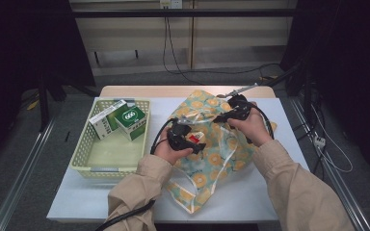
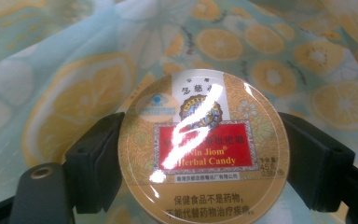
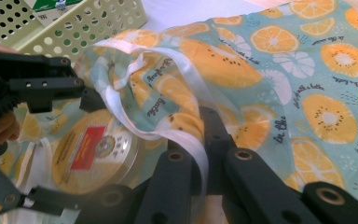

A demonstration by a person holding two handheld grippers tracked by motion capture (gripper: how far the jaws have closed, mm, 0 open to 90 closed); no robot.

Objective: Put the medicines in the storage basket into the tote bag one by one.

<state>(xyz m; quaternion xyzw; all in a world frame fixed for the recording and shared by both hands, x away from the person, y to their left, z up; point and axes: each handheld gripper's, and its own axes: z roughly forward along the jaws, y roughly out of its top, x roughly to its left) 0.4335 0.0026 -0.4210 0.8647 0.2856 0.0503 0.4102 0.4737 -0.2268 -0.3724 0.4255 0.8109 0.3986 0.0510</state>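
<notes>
A round golden candy tin with a red label sits between the jaws of my left gripper, whose pads press on its rim. In the high view, this gripper holds the tin over the mouth of a fruit-print bag lying in the middle of the table. My right gripper is shut on the bag's white strap and holds the bag's edge up. The tin lies just left of that strap, partly under the lifted fabric. The right gripper is at the bag's far side.
A pale green perforated basket stands at the left of the white table top and holds two green boxes. The basket's corner is close behind the bag. Cables run across the floor beyond the table.
</notes>
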